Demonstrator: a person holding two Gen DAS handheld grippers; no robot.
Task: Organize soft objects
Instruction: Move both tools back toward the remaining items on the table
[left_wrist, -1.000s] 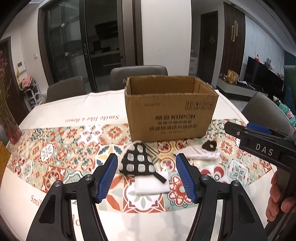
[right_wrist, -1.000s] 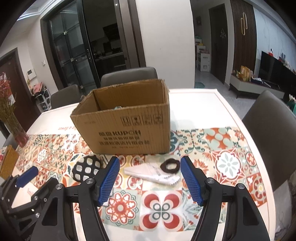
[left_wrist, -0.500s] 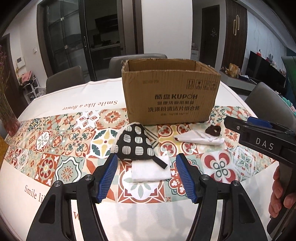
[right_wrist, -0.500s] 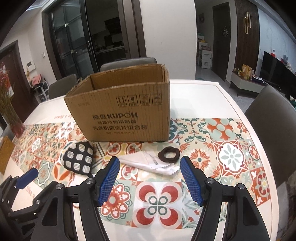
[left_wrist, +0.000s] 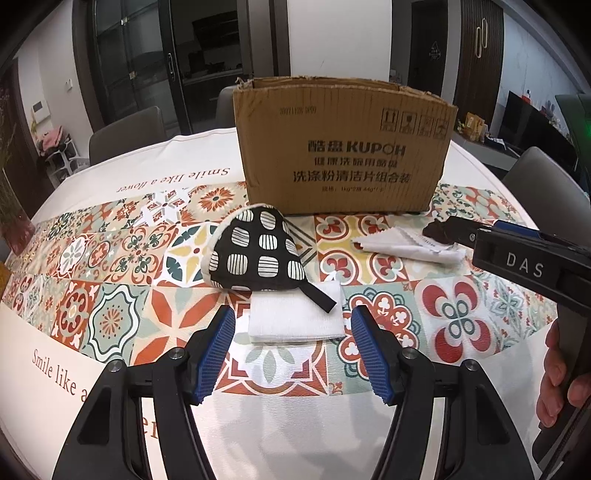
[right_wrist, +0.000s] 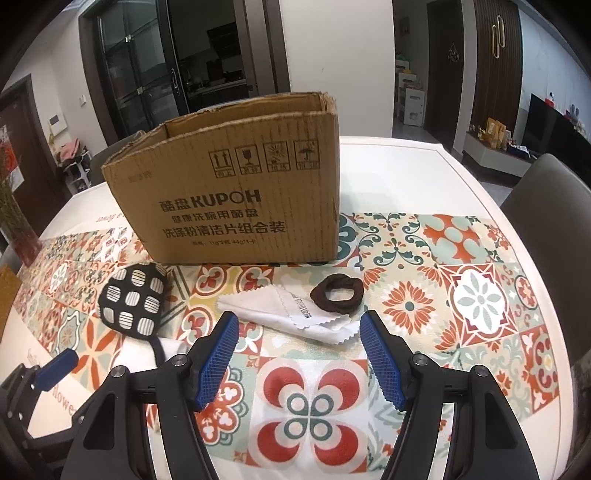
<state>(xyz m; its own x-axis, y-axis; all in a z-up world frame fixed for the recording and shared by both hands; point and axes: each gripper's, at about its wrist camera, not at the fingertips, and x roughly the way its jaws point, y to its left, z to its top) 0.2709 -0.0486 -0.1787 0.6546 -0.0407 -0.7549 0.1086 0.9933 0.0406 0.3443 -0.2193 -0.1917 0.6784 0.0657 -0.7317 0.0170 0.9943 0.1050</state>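
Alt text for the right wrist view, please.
Open right tongs hover empty above a white cloth and brown hair tie on a patterned tablecloth. Behind stands an open KUPOH cardboard box; a black-and-white pot holder lies left.

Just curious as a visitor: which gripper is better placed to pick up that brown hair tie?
Probably the right gripper. The brown hair tie lies just ahead of its open jaws, beside the white cloth. The left gripper faces the folded white towel and patterned pot holder instead.
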